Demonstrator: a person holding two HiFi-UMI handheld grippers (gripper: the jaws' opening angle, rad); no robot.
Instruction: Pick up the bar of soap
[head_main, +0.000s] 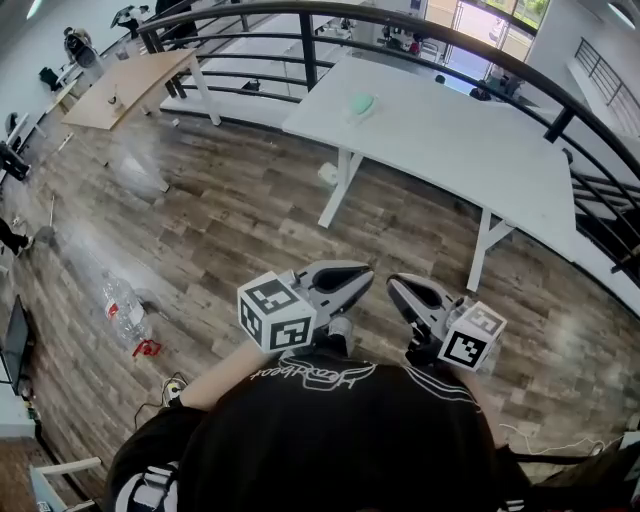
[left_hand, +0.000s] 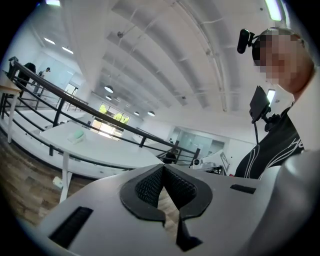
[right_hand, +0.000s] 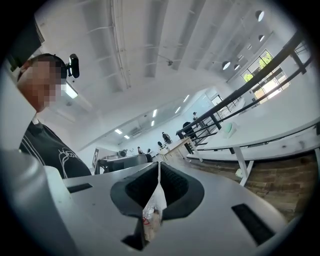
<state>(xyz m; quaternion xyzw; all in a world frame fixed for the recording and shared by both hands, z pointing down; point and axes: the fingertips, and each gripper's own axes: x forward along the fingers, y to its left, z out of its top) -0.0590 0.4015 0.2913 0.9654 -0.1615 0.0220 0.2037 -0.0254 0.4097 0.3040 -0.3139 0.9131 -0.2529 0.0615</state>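
The bar of soap is pale green and lies on a small white dish on the white table, far ahead of me. It is small in the left gripper view and in the right gripper view. My left gripper and right gripper are held close to my chest, side by side above the wooden floor and well short of the table. The left gripper's jaws meet at the tips with nothing between them. The right gripper's jaws also meet, empty.
A black railing curves behind the white table. A wooden table stands at the far left. A plastic bottle lies on the floor to my left, near cables. Wooden floor lies between me and the table's white legs.
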